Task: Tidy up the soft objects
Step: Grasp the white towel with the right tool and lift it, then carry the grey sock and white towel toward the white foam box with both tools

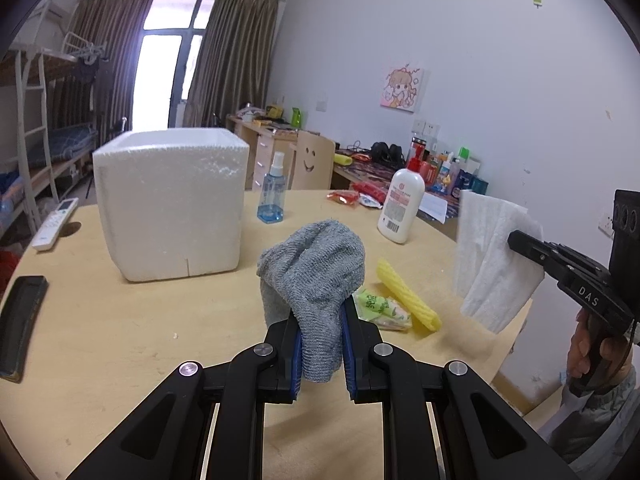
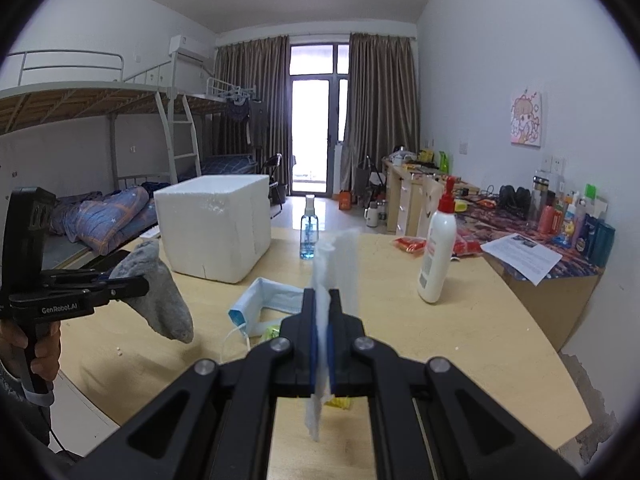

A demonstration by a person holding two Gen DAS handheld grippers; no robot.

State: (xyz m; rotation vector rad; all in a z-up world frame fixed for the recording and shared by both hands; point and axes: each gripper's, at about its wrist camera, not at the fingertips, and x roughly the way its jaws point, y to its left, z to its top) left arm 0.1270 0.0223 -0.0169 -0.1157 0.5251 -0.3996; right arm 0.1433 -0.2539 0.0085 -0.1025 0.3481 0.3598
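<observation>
The left gripper (image 1: 320,316) is clamped on a gray sock (image 1: 316,272), lifted above the table (image 1: 120,340). The right gripper (image 2: 322,300) pinches a white cloth (image 2: 340,264). The foam box (image 1: 170,200) stands at ten o'clock from the sock.

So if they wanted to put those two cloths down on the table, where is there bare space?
Bare wood lies between the foam box and the near table edge, and right of the lotion bottle toward the table's far corner. It is crowded around the face mask, yellow sponge and green packet.
</observation>
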